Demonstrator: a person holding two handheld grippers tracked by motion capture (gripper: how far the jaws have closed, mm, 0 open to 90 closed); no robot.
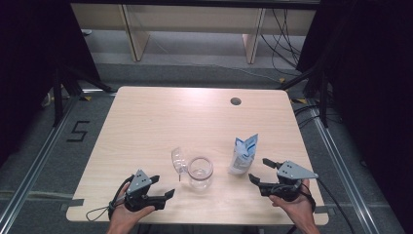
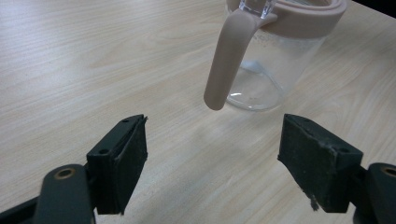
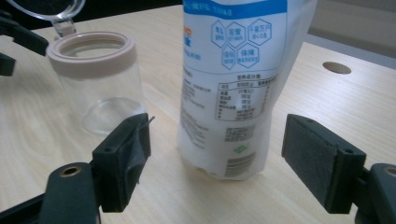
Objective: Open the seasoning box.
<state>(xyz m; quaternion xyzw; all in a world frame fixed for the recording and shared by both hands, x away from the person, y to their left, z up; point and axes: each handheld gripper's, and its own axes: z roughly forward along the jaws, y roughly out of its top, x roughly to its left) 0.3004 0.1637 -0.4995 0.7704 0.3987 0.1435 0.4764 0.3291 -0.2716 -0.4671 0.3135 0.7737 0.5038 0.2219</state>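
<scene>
Both claws wide and empty; jar and pouch stand on the desk.
Soft pouch (image 3: 233,88) stands just ahead of the right claw (image 3: 238,154): judged limp, grip mid-body. Glass jar (image 2: 273,60), lid open, ahead of the left claw (image 2: 212,158): rigid, slippery, fragile.

My left gripper view cuts off the jar (image 2: 275,51) above its rim; my right gripper view crops the pouch (image 3: 233,88) top, its print unreadable.

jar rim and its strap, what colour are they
Pale dusty pink, on a clear glass jar; the rim and strap show best in the left gripper view.
</scene>
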